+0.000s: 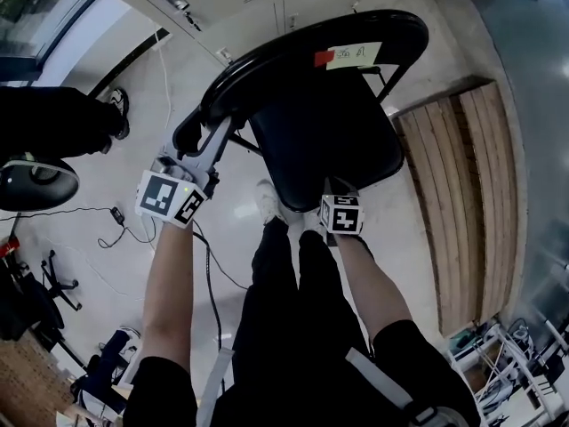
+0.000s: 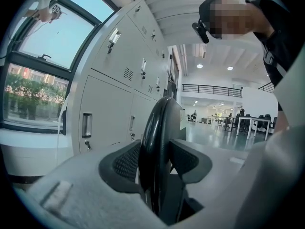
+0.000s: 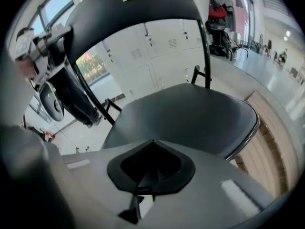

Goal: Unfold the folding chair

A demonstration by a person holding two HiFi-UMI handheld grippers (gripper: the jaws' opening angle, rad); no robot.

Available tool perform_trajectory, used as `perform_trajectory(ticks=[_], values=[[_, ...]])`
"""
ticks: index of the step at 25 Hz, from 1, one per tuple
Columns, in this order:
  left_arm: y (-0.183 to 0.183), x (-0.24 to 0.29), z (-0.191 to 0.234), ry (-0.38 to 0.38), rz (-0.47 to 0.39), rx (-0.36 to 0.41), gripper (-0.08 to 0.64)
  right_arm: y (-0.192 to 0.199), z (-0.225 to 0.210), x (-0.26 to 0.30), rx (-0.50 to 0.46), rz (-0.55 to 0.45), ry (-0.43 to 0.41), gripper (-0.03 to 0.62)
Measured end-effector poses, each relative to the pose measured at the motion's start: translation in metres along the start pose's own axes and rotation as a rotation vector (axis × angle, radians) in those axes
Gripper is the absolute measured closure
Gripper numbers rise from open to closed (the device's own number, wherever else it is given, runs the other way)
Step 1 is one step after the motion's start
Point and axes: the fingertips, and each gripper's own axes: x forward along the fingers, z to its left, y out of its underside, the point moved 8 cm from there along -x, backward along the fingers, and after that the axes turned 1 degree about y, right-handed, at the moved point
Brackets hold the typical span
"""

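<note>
A black folding chair stands open in front of me in the head view, its curved backrest (image 1: 302,47) above a flat seat (image 1: 329,140). A yellow note and a red tag (image 1: 351,54) stick to the backrest's top. My left gripper (image 1: 197,142) grips the backrest's left end. In the left gripper view its jaws (image 2: 155,162) are shut on the backrest's black rim (image 2: 157,128). My right gripper (image 1: 340,188) hangs at the seat's near edge and points steeply down. The right gripper view shows it (image 3: 151,168) shut and holding nothing, with the seat (image 3: 190,113) just beyond.
A slatted wooden board (image 1: 462,194) lies on the floor right of the chair. White lockers (image 2: 119,80) line the wall behind it. Another person's legs (image 1: 53,118) and a round black base (image 1: 36,185) are at left, with cables (image 1: 116,216) across the floor.
</note>
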Motion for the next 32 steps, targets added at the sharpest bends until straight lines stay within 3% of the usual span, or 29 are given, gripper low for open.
perform_trajectory(ticks=[3, 8, 19, 26, 32], values=[[0.002, 0.003, 0.004, -0.031, -0.013, 0.001, 0.364, 0.009, 0.005, 0.010, -0.113, 0.001, 0.048, 0.588], [0.005, 0.012, 0.024, -0.048, -0.039, -0.008, 0.359, 0.004, 0.014, 0.022, -0.243, 0.053, 0.030, 0.587], [0.011, 0.043, 0.077, -0.073, -0.035, -0.047, 0.351, -0.007, 0.020, 0.061, -0.257, 0.191, 0.029, 0.586], [0.026, 0.061, 0.105, -0.079, -0.024, -0.093, 0.348, 0.006, 0.019, 0.086, -0.254, 0.295, 0.034, 0.586], [0.036, 0.068, 0.118, -0.065, -0.027, -0.112, 0.350, 0.016, 0.019, 0.099, -0.258, 0.312, 0.056, 0.586]])
